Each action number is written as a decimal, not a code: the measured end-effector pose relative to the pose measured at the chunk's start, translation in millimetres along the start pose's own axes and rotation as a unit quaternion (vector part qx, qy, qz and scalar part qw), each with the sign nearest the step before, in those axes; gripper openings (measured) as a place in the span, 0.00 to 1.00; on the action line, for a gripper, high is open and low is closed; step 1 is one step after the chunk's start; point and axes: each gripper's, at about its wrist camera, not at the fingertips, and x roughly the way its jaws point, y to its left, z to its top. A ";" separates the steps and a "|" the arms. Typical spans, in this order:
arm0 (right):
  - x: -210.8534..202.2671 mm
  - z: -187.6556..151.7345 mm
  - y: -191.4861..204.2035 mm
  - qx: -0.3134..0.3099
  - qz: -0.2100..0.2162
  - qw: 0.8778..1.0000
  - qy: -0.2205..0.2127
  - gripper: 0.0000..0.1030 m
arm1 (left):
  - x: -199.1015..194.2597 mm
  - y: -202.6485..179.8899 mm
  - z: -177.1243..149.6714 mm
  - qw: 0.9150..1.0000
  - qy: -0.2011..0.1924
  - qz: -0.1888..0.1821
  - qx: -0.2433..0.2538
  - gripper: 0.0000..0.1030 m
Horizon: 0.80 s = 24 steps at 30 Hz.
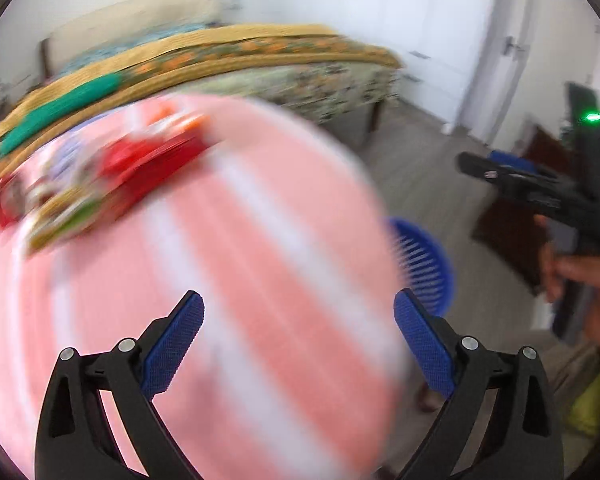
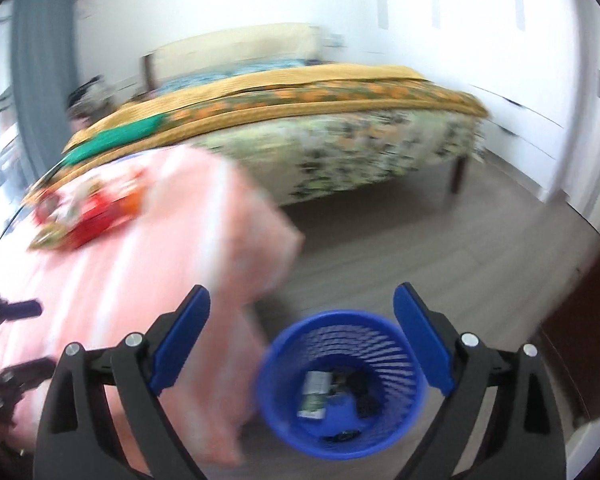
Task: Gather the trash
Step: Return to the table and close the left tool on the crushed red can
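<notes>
A blurred pile of colourful wrappers point(image 1: 100, 184), red, white and yellow, lies at the far left of a table with a pink striped cloth point(image 1: 236, 280); it also shows in the right wrist view point(image 2: 88, 208). My left gripper point(image 1: 300, 320) is open and empty above the cloth. My right gripper point(image 2: 302, 320) is open and empty, just above a blue mesh bin point(image 2: 340, 384) on the floor. The bin holds some trash, among it a small carton point(image 2: 316, 394). The bin's rim point(image 1: 424, 264) shows beyond the table edge in the left wrist view. The right gripper point(image 1: 520, 184) shows there at the right.
A bed with a yellow floral cover point(image 2: 300, 116) stands behind the table. White wardrobes point(image 2: 520, 100) line the right wall. Grey wood floor point(image 2: 440, 248) lies between bed and bin. A dark mat point(image 1: 512, 216) lies on the floor. Both views are motion-blurred.
</notes>
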 end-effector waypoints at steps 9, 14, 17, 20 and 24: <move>10.9 -25.9 164.4 -0.092 0.101 0.990 0.046 0.89 | -42.1 115.6 -46.7 0.995 -0.001 0.054 -0.089 0.92; 34.8 -27.8 214.1 -0.103 0.111 0.984 0.088 0.89 | -56.8 164.7 -52.1 0.990 -0.012 0.072 -0.123 0.92; 44.9 -23.1 240.9 -0.114 0.118 0.981 0.105 0.89 | -64.8 195.5 -45.2 0.988 -0.018 0.085 -0.132 0.92; 53.7 -22.1 260.8 -0.135 0.124 0.977 0.110 0.89 | -64.6 230.6 -27.9 0.987 -0.017 0.096 -0.127 0.92; 63.3 -29.6 273.7 -0.147 0.114 0.975 0.123 0.89 | -56.0 275.6 -1.8 0.988 -0.016 0.103 -0.114 0.92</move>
